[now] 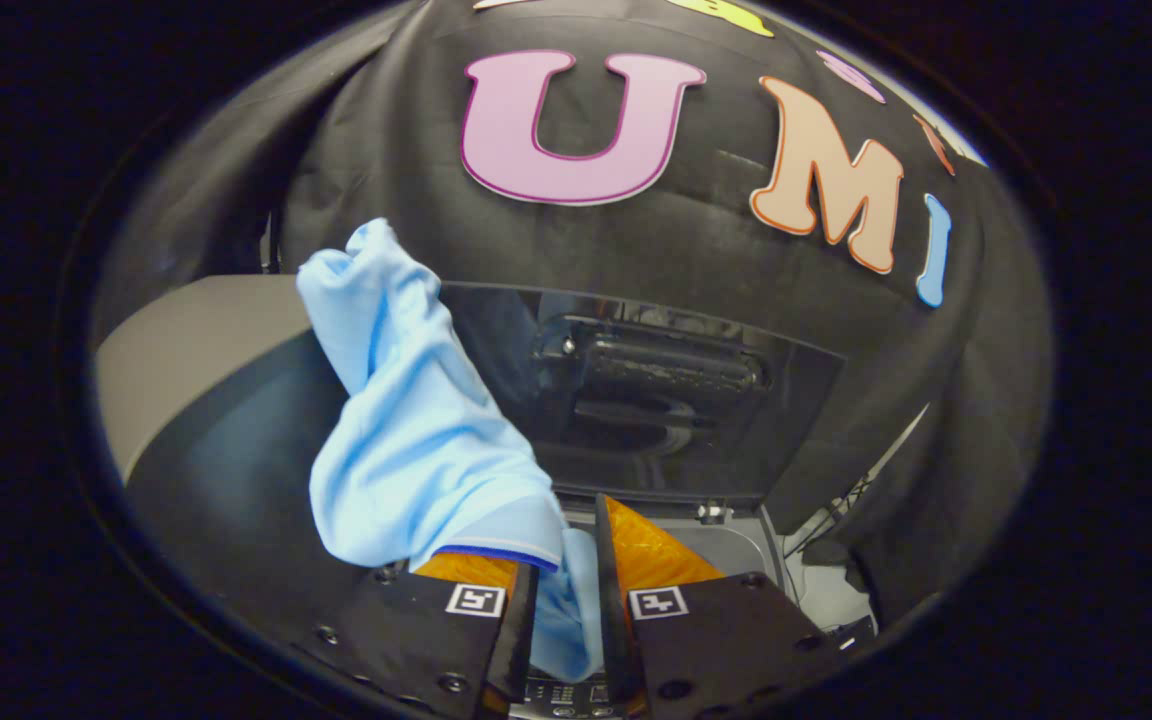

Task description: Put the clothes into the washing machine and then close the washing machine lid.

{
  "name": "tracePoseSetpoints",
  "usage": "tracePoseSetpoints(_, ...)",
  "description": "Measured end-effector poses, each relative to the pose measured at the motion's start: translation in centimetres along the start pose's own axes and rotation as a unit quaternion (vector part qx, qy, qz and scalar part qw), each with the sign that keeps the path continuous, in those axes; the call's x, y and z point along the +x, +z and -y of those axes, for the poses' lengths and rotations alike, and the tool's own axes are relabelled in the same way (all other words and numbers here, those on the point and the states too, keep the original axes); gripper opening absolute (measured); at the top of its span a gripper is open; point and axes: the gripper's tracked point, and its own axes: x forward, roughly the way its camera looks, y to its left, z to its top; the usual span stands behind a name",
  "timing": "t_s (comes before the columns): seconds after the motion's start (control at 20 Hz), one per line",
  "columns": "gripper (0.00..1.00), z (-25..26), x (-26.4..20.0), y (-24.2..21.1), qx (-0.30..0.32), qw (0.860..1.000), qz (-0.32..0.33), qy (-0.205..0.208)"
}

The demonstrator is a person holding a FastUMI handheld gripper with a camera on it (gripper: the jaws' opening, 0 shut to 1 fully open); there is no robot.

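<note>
A light blue garment (411, 420) is pinched between my fingers, and my gripper (566, 560) is shut on it. The cloth bunches up above and over the left finger (511, 610) and hangs down between both fingers. Beyond the fingers stands the washing machine's raised dark glass lid (656, 390), upright, with a handle recess in its middle. Below the lid, past the right finger (616, 580), a strip of the grey machine top (736, 550) shows. The drum opening is hidden by the cloth and the fingers.
A grey panel (196, 350) and a dark curved surface (226, 480) lie to the left of the garment. The black booth cloth hangs behind the lid. Thin cables (856, 490) run down on the right of the machine.
</note>
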Motion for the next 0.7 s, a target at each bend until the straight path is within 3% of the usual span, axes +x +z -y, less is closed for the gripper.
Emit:
tracePoseSetpoints(0.35, 0.31, 0.9, 1.6, -3.1, 0.035, 0.999, -0.029, -0.005)
tracePoseSetpoints(0.7, 0.67, 1.4, 2.3, -5.9, 0.025, 0.998, -0.062, -0.009)
